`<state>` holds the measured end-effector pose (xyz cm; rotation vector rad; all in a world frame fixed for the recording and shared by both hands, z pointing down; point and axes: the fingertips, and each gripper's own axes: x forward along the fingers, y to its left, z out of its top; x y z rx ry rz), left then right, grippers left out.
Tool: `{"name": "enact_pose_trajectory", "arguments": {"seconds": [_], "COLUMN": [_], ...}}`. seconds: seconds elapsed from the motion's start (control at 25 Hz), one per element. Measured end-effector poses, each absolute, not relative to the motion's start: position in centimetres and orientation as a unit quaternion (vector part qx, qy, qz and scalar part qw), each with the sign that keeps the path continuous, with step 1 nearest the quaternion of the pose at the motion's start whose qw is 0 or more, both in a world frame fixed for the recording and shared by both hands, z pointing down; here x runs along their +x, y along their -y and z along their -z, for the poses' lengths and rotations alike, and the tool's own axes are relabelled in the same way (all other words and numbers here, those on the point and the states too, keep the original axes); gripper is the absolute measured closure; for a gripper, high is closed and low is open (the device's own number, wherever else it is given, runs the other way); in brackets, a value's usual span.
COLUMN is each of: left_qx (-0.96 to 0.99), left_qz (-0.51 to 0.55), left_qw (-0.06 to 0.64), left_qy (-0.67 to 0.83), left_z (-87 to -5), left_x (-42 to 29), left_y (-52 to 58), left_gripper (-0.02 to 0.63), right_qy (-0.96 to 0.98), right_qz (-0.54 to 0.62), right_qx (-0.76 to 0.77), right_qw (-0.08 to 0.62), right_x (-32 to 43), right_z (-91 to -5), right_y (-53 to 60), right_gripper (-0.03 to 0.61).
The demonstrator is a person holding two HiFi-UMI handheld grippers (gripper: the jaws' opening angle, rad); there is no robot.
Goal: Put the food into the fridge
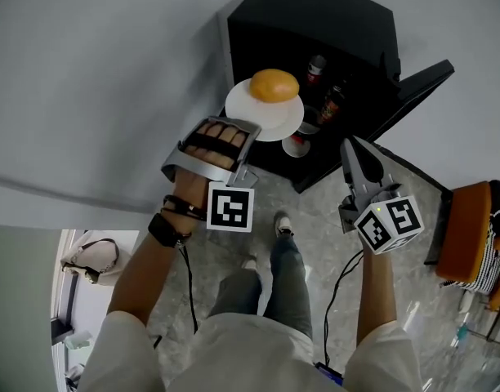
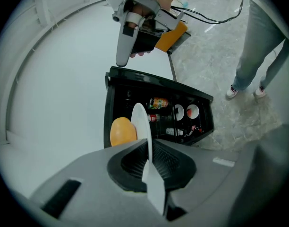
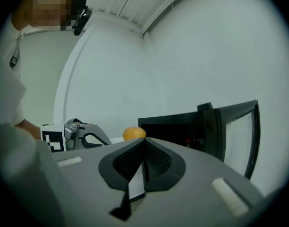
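Head view, looking down: the left gripper is clamped on the rim of a white plate, and an orange-brown bun sits on top of it. The plate hangs right in front of the black fridge, whose door is swung wide to the right. Bottles are on the shelves inside. The right gripper is out to the right with its jaws pressed together and nothing in them. Underfoot is a grey marbled floor, behind the fridge a plain pale wall, and an orange chair stands at the right edge.

Left gripper view: the plate shows edge-on, pinched between the pads, with the bun on its left face. Beyond it is the open fridge, with a can lying inside. The person's legs stand on the floor at the right.

Right gripper view: the jaws meet, empty. Past them are the bun, the fridge's dark opening, the glass-panelled door standing ajar, and blank wall all around.
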<state>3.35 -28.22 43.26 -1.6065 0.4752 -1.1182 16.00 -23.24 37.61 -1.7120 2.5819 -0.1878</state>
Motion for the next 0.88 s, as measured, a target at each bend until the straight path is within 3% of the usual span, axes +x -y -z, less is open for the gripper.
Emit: {"name": "enact_pose_trajectory", "arguments": {"seconds": [0.88], "left_qx": [-0.673], "left_qz": [0.496], "left_qw": [0.505], "left_qy": [-0.214], "left_z": [-59.2], "left_x": [5.2], "left_y": [35.6], "left_gripper": [0.595], "right_qy": [-0.831], "right_qz": [0.053], "right_qx": [-0.553], "right_qw": [-0.039], "right_x": [15.9], "right_z": [-52.8], "right_y": [30.9], "right_gripper": [0.581]}}
